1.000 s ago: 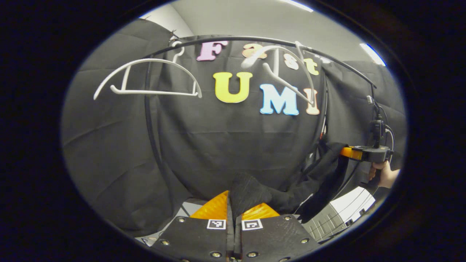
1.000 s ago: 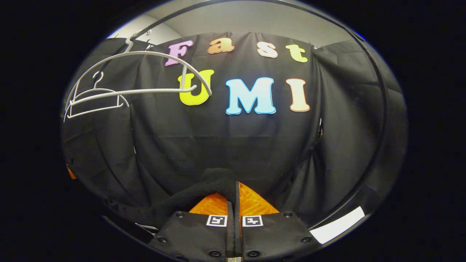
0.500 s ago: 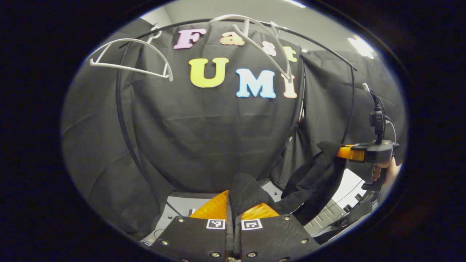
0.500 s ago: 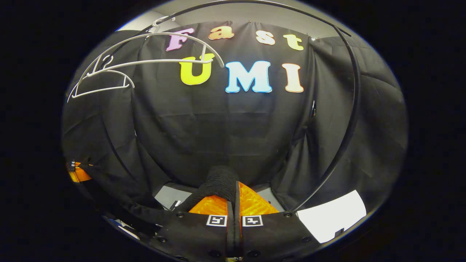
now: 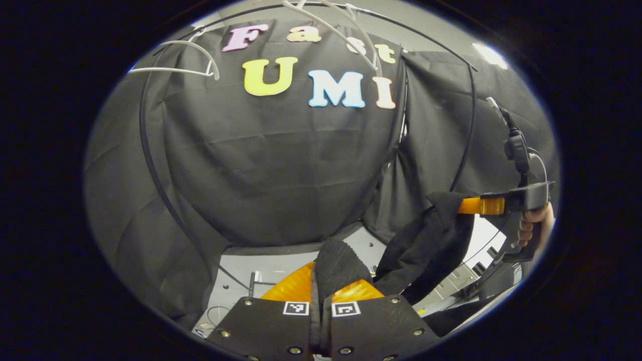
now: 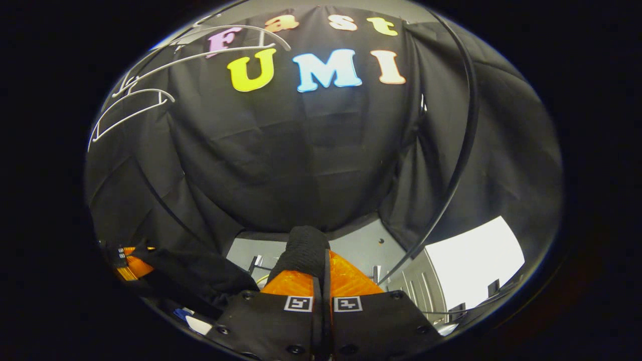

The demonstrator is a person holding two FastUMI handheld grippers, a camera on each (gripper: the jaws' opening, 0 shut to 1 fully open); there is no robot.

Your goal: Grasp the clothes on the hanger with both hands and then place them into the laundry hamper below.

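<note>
Both grippers pinching the same dark garment — it's off the hangers and hangs between them, well below the rail. Left gripper: fingers pressed together on a bunched fold of the cloth, which stands up betw. the tips. Right gripper: same, jaws closed on a rounded wad of the fabric. In left gripper view the right gripper sits off to the right, below the rail, w/ a hand on its grip and the garment draping down from its tips; in right gripper view the left gripper shows low at left, cloth sagging from it. White hangers bare, up on the rail. Hamper: can't make it out for certain; some pale slatted thing low right under the garment, too unclear to call. Judged stage: carrying down toward the hamper, release not yet done. Risks — each grip is on a small fold only, so a jerk or pulling the hands apart could slip the cloth out of one side; the slack middle could catch the rack's upright or land outside the hamper if released w/out sighting it; uneven letting-go would leave one end draped over the rim.
</note>
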